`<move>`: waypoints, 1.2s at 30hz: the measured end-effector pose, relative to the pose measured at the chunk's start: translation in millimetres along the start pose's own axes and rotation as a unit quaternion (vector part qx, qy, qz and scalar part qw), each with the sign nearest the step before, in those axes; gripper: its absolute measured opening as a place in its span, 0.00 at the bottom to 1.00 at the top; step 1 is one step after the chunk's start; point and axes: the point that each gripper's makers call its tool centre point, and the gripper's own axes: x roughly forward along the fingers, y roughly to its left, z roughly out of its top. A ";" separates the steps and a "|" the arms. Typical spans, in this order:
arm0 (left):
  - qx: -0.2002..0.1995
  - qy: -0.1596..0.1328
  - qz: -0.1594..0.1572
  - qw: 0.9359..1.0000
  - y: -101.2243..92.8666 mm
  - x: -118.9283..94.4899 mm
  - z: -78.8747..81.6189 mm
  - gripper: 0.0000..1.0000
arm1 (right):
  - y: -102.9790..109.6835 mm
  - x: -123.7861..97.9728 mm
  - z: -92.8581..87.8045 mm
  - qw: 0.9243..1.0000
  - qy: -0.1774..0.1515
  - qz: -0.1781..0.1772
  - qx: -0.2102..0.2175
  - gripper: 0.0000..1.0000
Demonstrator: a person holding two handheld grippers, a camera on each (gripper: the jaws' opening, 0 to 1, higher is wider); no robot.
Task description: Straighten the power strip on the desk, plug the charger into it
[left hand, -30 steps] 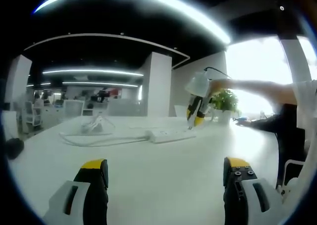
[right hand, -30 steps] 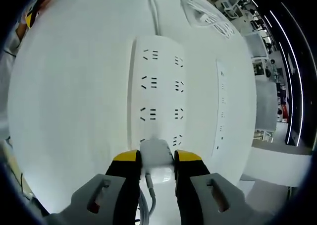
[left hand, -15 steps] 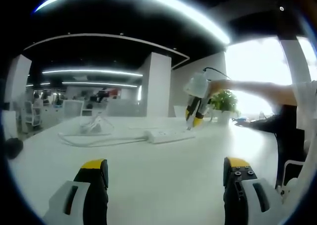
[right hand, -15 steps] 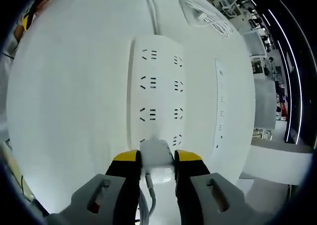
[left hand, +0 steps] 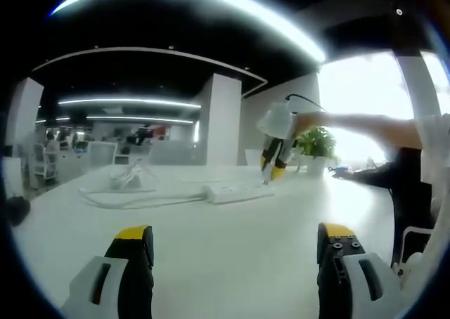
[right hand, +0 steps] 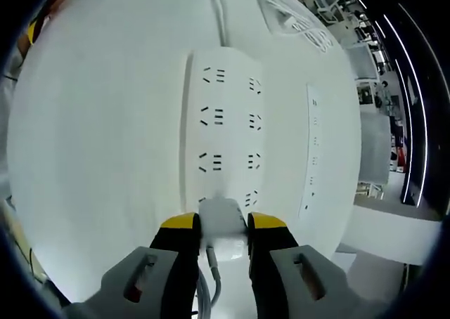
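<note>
Right gripper [right hand: 214, 224]: yellow-tipped jaws clamped on small white plastic charger block [right hand: 223, 219], cable trailing back between them. Charger sits at near end of long white multi-socket power strip [right hand: 223, 133], which runs straight ahead of jaws on white desk [right hand: 98, 136]. Left gripper [left hand: 235, 238]: jaws spread wide, nothing between, desk below; strip far ahead, slightly right.

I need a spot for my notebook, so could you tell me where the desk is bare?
The desk is bare between the left gripper and the power strip. It is crowded beyond the strip, where the white cable is bunched, and at its right end, where the right gripper holds the charger.
</note>
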 end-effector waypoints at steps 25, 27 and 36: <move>0.003 -0.002 0.010 1.000 3.6 -5.8 4.3 0.99 | -4.7 11.2 3.8 1.000 0.003 -0.016 0.000 0.24; 0.002 -0.001 0.009 1.000 3.0 -6.0 3.6 0.99 | -5.3 10.7 3.8 1.000 0.007 -0.017 0.005 0.24; 0.003 0.000 0.013 1.000 5.7 -9.7 3.0 0.99 | -5.7 10.3 3.1 1.000 0.005 -0.013 0.017 0.24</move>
